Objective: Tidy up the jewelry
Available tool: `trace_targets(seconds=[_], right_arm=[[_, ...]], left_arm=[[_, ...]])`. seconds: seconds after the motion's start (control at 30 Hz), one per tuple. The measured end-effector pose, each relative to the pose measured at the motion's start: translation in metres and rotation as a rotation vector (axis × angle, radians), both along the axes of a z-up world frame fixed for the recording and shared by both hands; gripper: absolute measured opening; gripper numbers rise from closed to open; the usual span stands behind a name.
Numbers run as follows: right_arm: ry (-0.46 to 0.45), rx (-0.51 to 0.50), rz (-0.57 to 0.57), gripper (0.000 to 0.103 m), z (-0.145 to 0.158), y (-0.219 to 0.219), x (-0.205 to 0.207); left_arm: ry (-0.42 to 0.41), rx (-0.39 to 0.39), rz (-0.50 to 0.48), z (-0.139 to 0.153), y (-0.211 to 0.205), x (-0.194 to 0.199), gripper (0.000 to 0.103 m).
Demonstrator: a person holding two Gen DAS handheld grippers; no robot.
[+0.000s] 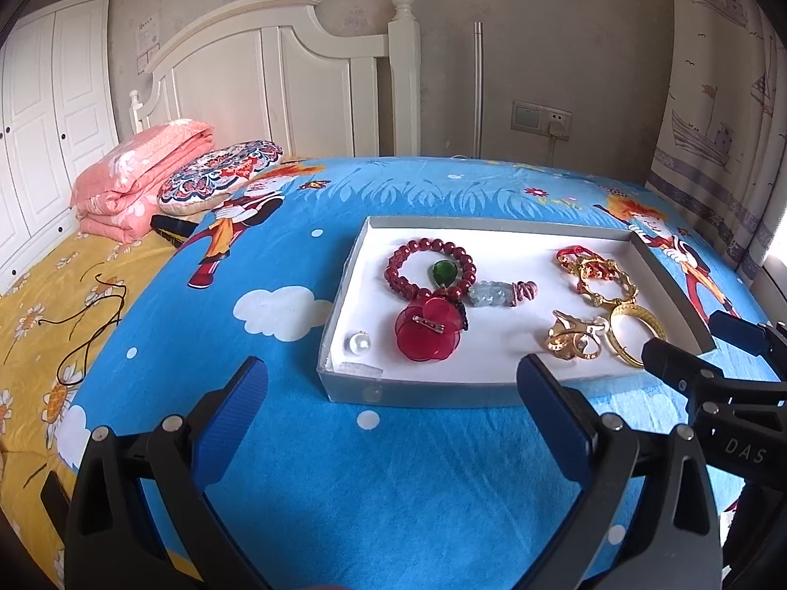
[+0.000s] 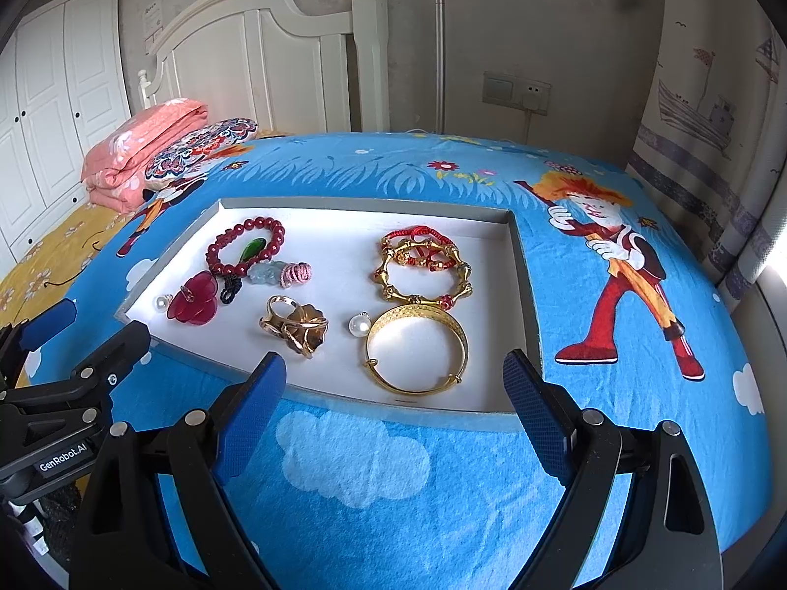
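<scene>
Right wrist view, from the left: the left claw (image 2: pixel 83 324) enters at the edge, wide open and empty. A white tray (image 2: pixel 521 295) lies on the bed's blue sheet (image 2: pixel 442 467). Inside it sit a pearl (image 2: pixel 161 303), a red flower brooch (image 2: pixel 193 306), a red bead bracelet (image 2: pixel 246 246) with a green pendant (image 2: pixel 252 249), a gold ring cluster (image 2: pixel 295 332), a second pearl (image 2: pixel 359 325), a plain gold bangle (image 2: pixel 416 354) near, and a jointed gold bangle (image 2: pixel 425 273) over a red cord (image 2: pixel 418 236) farther off. The right claw (image 2: pixel 393 393) hangs above the near rim, spread wide, holding nothing.
</scene>
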State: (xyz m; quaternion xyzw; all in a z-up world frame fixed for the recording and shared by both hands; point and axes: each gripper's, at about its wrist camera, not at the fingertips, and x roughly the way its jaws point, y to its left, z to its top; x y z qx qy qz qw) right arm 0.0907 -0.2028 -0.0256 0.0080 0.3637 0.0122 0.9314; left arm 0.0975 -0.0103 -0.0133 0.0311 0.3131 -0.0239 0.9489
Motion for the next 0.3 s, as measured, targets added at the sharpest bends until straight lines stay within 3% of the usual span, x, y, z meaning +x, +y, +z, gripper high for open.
trace_targets(seconds=[0.3], right_arm=[[-0.001, 0.005, 0.004, 0.084, -0.0002, -0.0029, -0.0008]], left_arm=[[0.033, -0.029, -0.023, 0.0002, 0.0018, 0.0024, 0.098]])
